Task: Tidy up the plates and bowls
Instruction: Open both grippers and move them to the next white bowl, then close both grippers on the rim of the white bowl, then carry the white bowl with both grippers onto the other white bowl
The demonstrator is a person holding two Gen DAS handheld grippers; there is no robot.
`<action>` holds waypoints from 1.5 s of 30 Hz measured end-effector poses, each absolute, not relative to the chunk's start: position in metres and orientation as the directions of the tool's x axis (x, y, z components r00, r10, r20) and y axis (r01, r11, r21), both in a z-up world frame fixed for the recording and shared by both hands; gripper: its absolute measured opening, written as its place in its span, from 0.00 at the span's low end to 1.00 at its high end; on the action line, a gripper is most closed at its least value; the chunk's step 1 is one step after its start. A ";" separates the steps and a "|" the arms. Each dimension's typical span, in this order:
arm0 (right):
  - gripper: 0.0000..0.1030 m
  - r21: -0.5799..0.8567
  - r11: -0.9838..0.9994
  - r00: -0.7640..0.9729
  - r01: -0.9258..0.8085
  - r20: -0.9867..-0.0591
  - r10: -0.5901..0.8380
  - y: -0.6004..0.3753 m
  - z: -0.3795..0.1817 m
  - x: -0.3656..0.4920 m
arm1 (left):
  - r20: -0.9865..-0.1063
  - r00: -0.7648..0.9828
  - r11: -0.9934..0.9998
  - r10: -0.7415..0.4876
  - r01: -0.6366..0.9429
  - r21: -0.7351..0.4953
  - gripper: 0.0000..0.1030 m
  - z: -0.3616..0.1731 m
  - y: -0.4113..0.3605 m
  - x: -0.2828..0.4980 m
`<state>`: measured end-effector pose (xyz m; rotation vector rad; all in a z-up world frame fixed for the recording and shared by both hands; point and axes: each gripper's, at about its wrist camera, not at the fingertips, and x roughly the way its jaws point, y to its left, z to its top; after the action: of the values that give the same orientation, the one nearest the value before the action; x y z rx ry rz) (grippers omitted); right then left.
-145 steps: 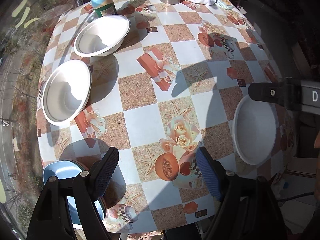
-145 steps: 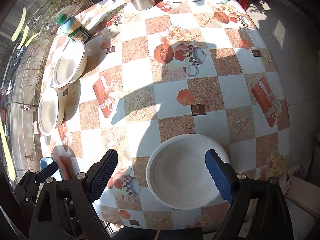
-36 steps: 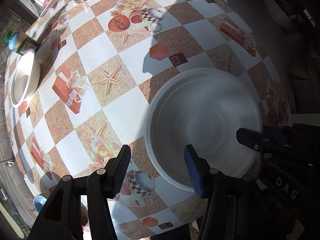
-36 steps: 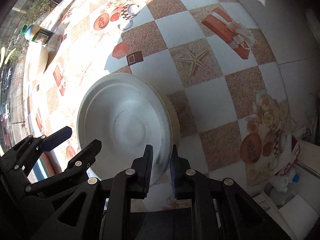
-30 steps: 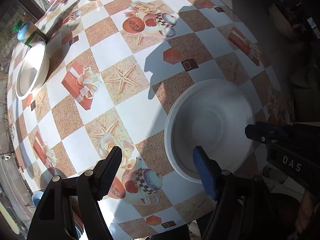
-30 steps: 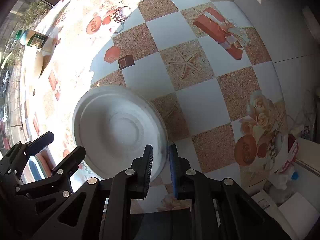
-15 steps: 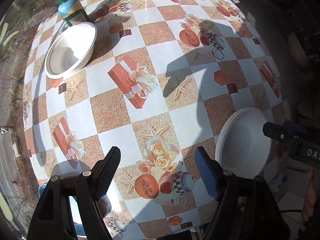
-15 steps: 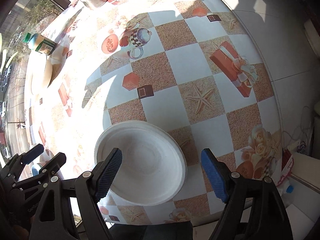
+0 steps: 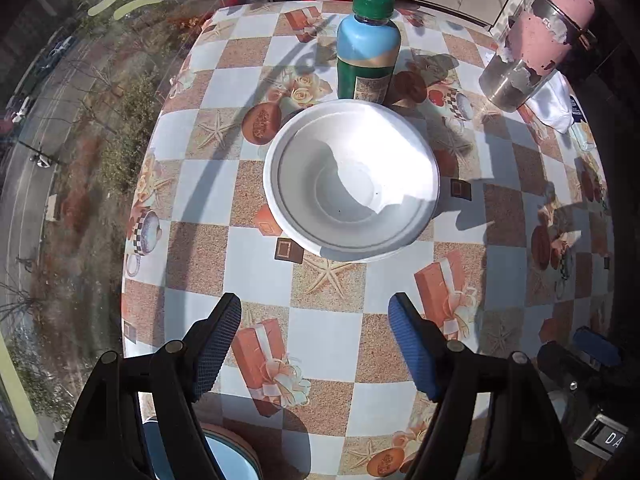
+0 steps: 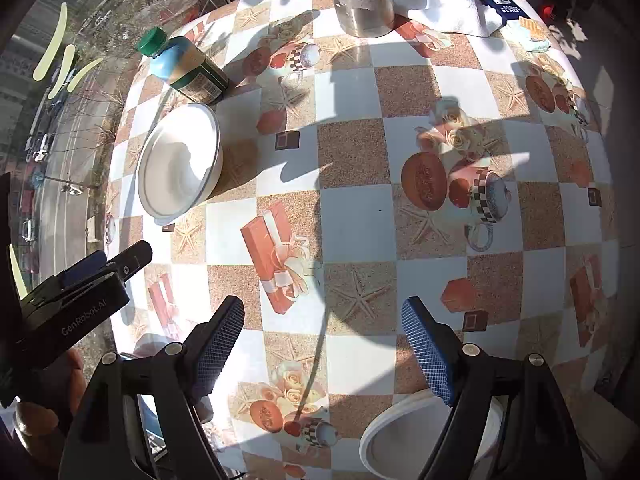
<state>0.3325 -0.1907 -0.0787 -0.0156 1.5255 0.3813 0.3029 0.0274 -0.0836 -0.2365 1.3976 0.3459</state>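
Observation:
A white bowl (image 9: 352, 180) sits on the patterned table just ahead of my left gripper (image 9: 316, 344), which is open and holds nothing. The right wrist view has the same white bowl (image 10: 180, 160) at the far left, beside the bottle. My right gripper (image 10: 324, 344) is open and empty above the table's middle. Another white bowl (image 10: 400, 440) lies at the near edge, partly hidden under the right finger. A blue dish (image 9: 228, 460) peeks out below the left gripper. The left gripper (image 10: 100, 264) appears at the left edge of the right wrist view.
A green-capped bottle (image 9: 366, 50) stands right behind the bowl. At the table's far side are a pink and metal cup (image 9: 532, 40) and a white cloth (image 10: 452, 4). A window runs along the left. The table edge (image 9: 132, 280) curves close on the left.
My right gripper let go of the near white bowl's rim and drew back. My left gripper swung away from that bowl to the bowl by the bottle.

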 end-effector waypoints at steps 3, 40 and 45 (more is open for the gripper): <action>0.80 0.242 0.934 -0.014 -0.264 -0.969 0.247 -0.163 -0.086 0.352 | -0.986 0.133 0.907 0.102 -0.419 0.037 0.77 -0.090 0.048 0.321; 0.13 0.317 0.895 -0.182 -0.314 -0.945 0.271 -0.102 -0.163 0.345 | -0.998 0.041 0.946 0.046 -0.322 0.030 0.35 -0.160 0.022 0.299; 0.14 0.297 0.885 -0.203 -0.357 -0.950 0.237 -0.118 -0.162 0.296 | -0.999 0.019 0.953 0.040 -0.302 0.032 0.35 -0.160 -0.005 0.245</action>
<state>0.2957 -0.1181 -0.1618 -0.0935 1.6923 0.5403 0.2452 -0.0049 -0.1602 -0.2115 1.5321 0.2683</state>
